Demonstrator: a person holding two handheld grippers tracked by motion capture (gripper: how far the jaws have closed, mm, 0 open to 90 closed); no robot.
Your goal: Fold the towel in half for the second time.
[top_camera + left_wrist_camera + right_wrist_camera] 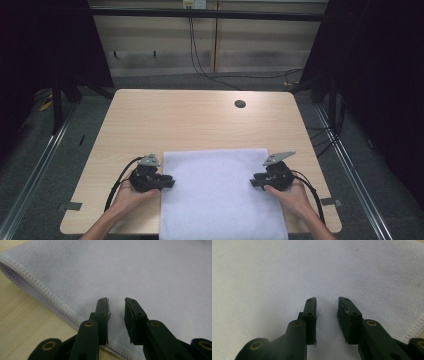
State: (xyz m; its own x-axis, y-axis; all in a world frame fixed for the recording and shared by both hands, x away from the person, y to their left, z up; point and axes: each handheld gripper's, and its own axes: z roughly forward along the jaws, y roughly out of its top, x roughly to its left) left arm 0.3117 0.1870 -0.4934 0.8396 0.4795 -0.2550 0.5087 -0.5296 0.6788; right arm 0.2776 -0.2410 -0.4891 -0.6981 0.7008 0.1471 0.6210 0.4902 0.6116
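Cloth: a white towel (220, 192) lies flat on the near half of the desk (195, 120), squarely between the two hands, its near end hanging over the desk's front edge.
Left hand-held gripper: the left hand-held gripper (167, 182) sits at the towel's left edge, pointing inward; in the left gripper view its jaws stand a narrow gap apart just above the towel (140, 272), with bare cloth showing in the gap and nothing clamped.
Right hand-held gripper: the right hand-held gripper (255, 181) sits at the towel's right edge, pointing inward; in the right gripper view its jaws stand a similar narrow gap apart over the towel (274, 270), gripping nothing.
Surroundings: a round dark cable hole (240, 104) lies near the far right of the desk, well apart from the towel; black cables (200, 60) hang down the wall behind; metal rails (35, 165) run along the floor on both sides.
Obstructions: the desk around the towel is open; nothing lies between either gripper and the cloth.
Towel texture: soft, finely napped fabric with a stitched, ribbed hem (47, 293) along its edge; rectangular.
Desk surface: pale wood-grain top with rounded corners.
Gripper build: black jaws with flat pads and brass-coloured pivot pins.
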